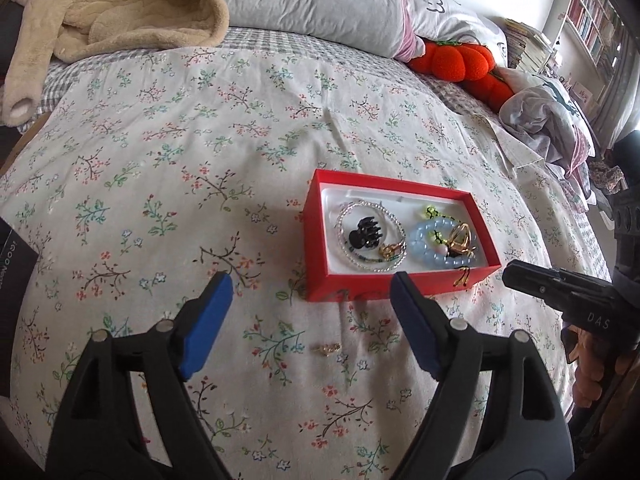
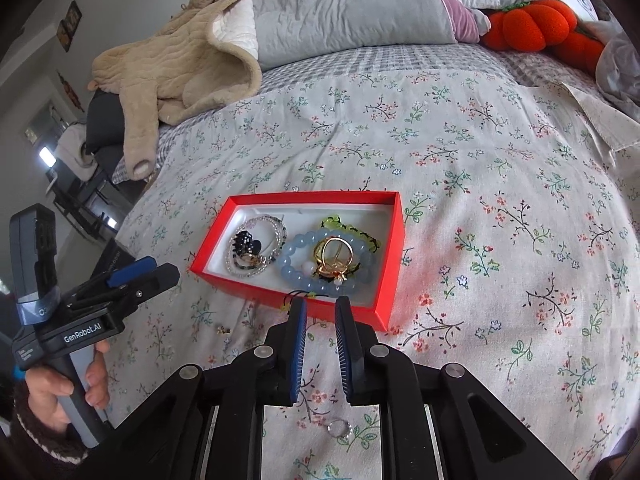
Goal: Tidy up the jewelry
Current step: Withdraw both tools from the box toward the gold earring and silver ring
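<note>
A red box [image 1: 400, 280] sits on the floral bedspread [image 1: 200, 140] of a bed; inside it, on white lining, lie a clear bead bracelet [image 1: 370, 240] around a black claw clip [image 1: 365, 234], a blue bead bracelet [image 2: 320, 264] and gold rings [image 2: 334, 258] on top of it, and a green bead string [image 2: 348, 226] at the far side; a dark cord with beads drapes over the box's near wall. The left tool [image 1: 310, 292] is released, its blue pads spread wide just short of the box; a small gold piece [image 1: 326, 348] lies on the bedspread between them, nearer the camera. The right tool [image 2: 320, 308] is partly closed with a narrow gap, grasping nothing, its tips at the box's near wall; a silver ring [image 2: 340, 428] lies on the bedspread below it. An orange plush [image 1: 456, 60] and a beige coat [image 2: 180, 68] lie far off.
</note>
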`<state>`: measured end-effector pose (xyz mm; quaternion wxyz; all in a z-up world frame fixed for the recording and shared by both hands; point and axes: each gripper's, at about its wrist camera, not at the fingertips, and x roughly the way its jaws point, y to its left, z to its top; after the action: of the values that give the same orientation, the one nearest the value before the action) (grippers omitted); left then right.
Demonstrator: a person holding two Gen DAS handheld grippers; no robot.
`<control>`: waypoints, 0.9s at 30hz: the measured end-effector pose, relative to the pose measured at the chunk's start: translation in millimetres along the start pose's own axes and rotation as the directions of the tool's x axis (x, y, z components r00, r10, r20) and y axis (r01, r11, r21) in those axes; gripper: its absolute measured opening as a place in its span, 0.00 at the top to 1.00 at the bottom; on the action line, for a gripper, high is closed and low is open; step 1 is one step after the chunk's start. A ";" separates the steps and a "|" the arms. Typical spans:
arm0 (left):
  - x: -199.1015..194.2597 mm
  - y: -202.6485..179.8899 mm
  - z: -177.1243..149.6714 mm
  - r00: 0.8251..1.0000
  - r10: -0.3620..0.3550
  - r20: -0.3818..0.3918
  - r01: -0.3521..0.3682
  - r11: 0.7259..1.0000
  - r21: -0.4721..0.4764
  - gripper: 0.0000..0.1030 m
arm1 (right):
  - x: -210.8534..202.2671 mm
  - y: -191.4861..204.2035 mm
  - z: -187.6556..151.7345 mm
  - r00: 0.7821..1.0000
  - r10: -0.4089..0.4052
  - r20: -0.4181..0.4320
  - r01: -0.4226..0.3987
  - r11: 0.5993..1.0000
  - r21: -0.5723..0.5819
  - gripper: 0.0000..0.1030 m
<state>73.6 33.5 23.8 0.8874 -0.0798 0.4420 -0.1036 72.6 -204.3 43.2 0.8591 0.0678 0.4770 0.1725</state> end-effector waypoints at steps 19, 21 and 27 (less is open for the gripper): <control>9.5 17.6 -58.3 0.990 0.091 -0.104 -0.084 0.994 0.068 0.20 | 9.2 -2.8 -71.6 0.992 -0.093 -0.079 0.084 0.990 -0.111 0.34; 13.3 17.0 -63.4 0.987 0.102 -0.121 -0.091 0.992 0.087 0.20 | 14.1 -2.9 -79.8 0.990 -0.102 -0.097 0.089 0.988 -0.130 0.34; 21.7 6.8 -80.6 0.983 0.151 -0.105 -0.131 0.976 0.175 0.20 | 22.9 1.2 -99.7 0.985 -0.144 -0.093 0.120 0.967 -0.226 0.34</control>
<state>22.5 30.5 -42.6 0.8686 0.0327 0.4877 -0.0815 -0.6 -199.7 -28.1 0.8437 -0.0687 0.5046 0.1700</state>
